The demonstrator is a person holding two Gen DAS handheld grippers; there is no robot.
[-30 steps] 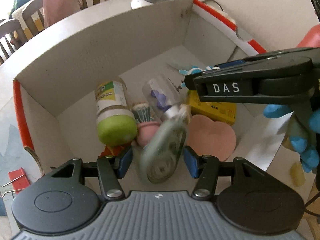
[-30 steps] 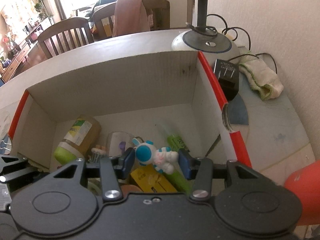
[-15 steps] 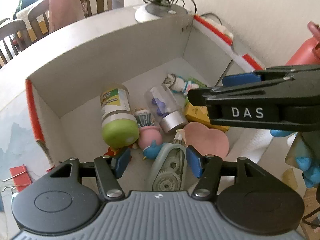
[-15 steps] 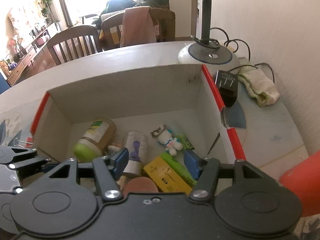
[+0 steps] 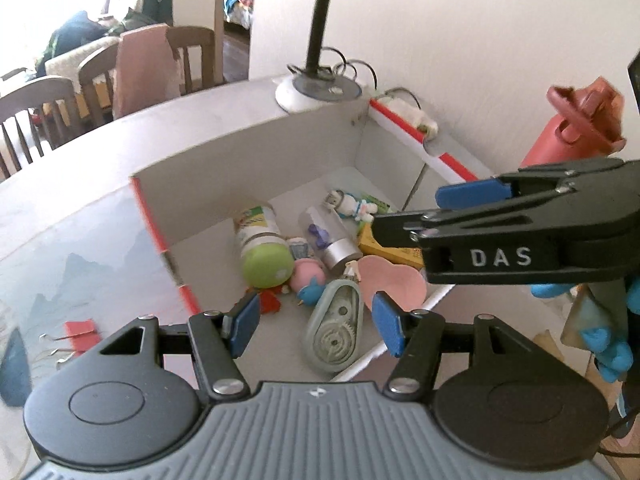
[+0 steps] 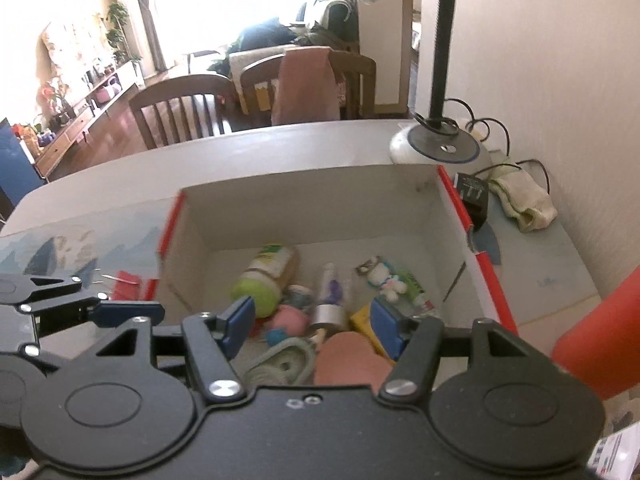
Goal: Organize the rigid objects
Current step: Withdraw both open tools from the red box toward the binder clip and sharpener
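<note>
Holding both sets of jaws spread and empty, my left gripper [image 5: 314, 318] and right gripper [image 6: 310, 326] hover over the white red-edged cardboard box [image 5: 248, 152] on the desk, where the toys lie piled; reaching in carelessly, I risk snagging its wall.

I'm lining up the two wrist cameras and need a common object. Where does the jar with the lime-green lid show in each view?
Left wrist: the glass jar with the lime-green lid lies on its side in the white cardboard box, left of centre, lid toward the camera.
Right wrist: the same jar lies left of centre in the box, above the left fingertip.
Shared landmark: the lamp's round white base behind the box's far right corner.
</note>
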